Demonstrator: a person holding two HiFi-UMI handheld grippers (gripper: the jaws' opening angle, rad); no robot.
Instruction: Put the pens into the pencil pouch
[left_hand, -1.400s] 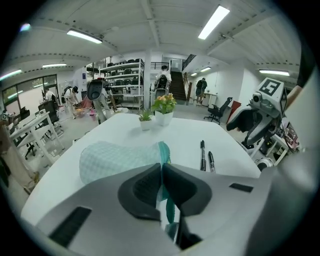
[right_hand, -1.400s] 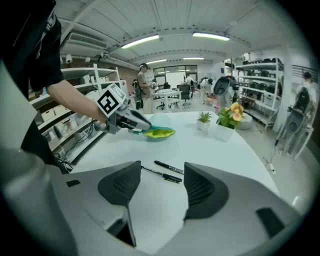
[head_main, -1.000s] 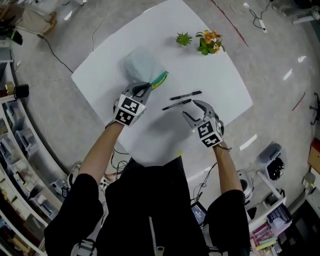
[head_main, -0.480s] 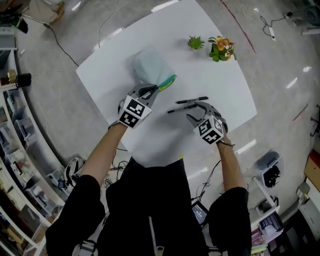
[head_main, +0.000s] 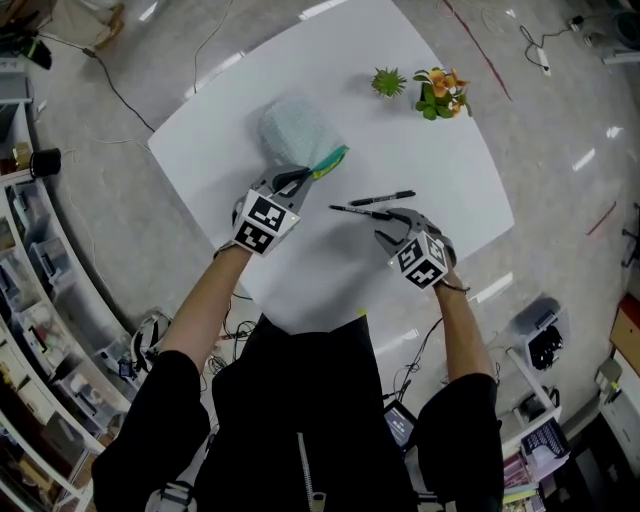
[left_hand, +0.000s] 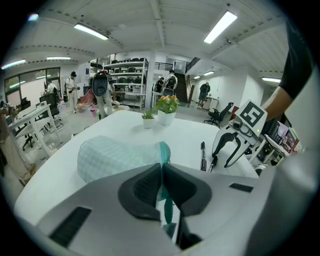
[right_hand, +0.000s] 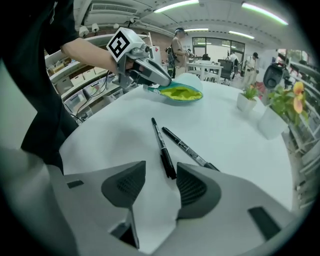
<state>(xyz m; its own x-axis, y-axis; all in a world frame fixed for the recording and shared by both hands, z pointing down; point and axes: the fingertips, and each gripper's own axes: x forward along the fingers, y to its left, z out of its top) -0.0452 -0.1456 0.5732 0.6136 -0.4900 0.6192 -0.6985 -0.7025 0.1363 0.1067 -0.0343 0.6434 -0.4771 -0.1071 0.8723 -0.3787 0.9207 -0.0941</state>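
The pale checked pencil pouch (head_main: 293, 133) lies on the white table (head_main: 440, 170), its teal and yellow mouth (head_main: 331, 160) facing the pens. My left gripper (head_main: 290, 184) is shut on the mouth's teal rim (left_hand: 164, 155) and does not move. Two black pens lie side by side: the far pen (head_main: 383, 198) and the near pen (head_main: 358, 211). My right gripper (head_main: 389, 222) stands over the near pen's end (right_hand: 169, 170). Its jaws have just been closing and sit either side of that end, pads not pressing it. The far pen (right_hand: 189, 149) runs under the right jaw.
Two small potted plants (head_main: 389, 82) (head_main: 443, 92) stand at the table's far side. The table's near edge (head_main: 300, 325) is close to my body. Shelves (head_main: 35, 290) line the left, cables run over the floor, and people stand far off in the left gripper view.
My right gripper has come down over the near pen's end and its jaws have narrowed. The near pen has swung a little on the table. The left gripper and pouch have stayed put.
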